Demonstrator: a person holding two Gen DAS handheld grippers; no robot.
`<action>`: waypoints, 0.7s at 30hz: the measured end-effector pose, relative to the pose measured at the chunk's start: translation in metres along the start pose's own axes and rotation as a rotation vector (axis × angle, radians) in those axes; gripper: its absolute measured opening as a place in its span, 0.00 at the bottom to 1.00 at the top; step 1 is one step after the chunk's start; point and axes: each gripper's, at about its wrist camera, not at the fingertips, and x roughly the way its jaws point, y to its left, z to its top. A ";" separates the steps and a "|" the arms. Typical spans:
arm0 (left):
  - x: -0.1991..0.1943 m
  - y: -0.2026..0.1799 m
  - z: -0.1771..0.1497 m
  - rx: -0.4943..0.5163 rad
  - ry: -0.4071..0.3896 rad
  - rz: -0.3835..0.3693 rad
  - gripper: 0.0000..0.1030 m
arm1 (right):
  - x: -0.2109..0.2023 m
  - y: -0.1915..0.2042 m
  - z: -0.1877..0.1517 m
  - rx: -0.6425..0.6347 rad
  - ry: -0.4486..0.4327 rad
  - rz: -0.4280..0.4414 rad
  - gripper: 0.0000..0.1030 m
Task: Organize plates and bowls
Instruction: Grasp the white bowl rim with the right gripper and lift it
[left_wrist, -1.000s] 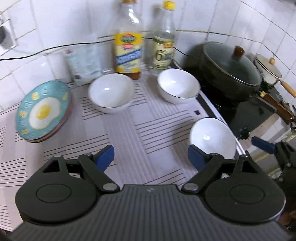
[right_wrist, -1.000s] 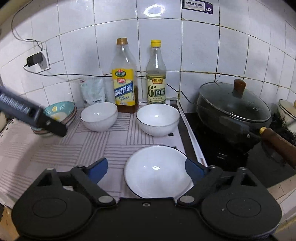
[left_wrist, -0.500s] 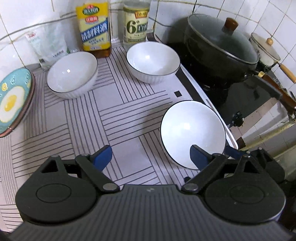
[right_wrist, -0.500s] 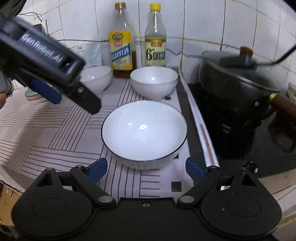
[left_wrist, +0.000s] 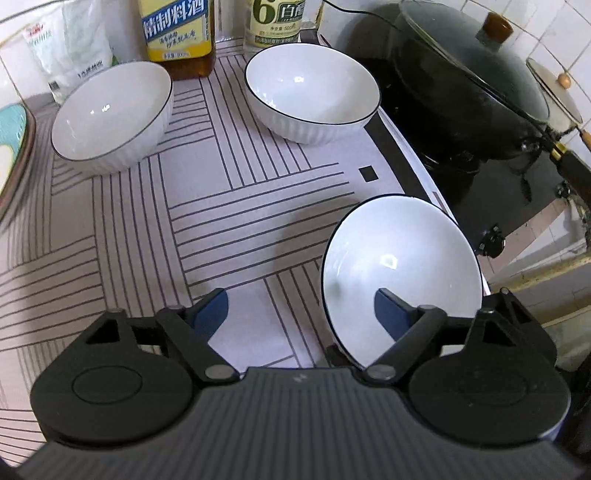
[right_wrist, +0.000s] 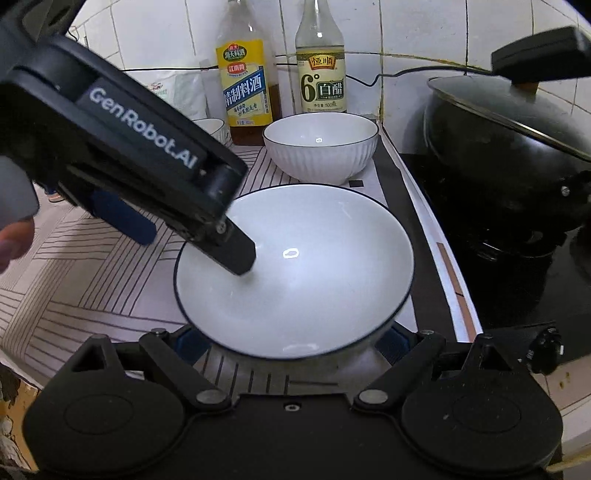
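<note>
Left wrist cam looks steeply down over the desk (left_wrist: 240, 206), near bowl (left_wrist: 402, 273) at right. Right wrist cam sits close behind that bowl (right_wrist: 295, 273), angled toward the tiled wall (right_wrist: 413, 33). Both share bowl, bottles, wok.

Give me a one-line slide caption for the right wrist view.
Left gripper closing over the near white bowl's rim, one finger inside, as the right gripper flanks its base.

Three white bowls: one (left_wrist: 402, 266) at the left gripper's (left_wrist: 301, 310) right finger, two (left_wrist: 110, 114) (left_wrist: 314, 88) farther ahead; two bottles (left_wrist: 177, 33) (left_wrist: 277, 18) beyond them; one lidded black wok (left_wrist: 469, 74) (off right); one egg-patterned plate (left_wrist: 11, 147) far left.
</note>
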 end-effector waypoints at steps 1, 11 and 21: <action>0.002 0.001 -0.001 -0.001 0.004 -0.004 0.66 | 0.001 0.000 -0.001 0.001 -0.005 0.000 0.93; 0.006 -0.003 -0.005 0.013 0.009 -0.051 0.08 | -0.003 0.003 -0.003 -0.013 -0.028 0.005 0.93; -0.014 0.012 -0.017 0.010 -0.005 0.003 0.08 | -0.006 0.016 0.004 -0.037 -0.022 0.055 0.93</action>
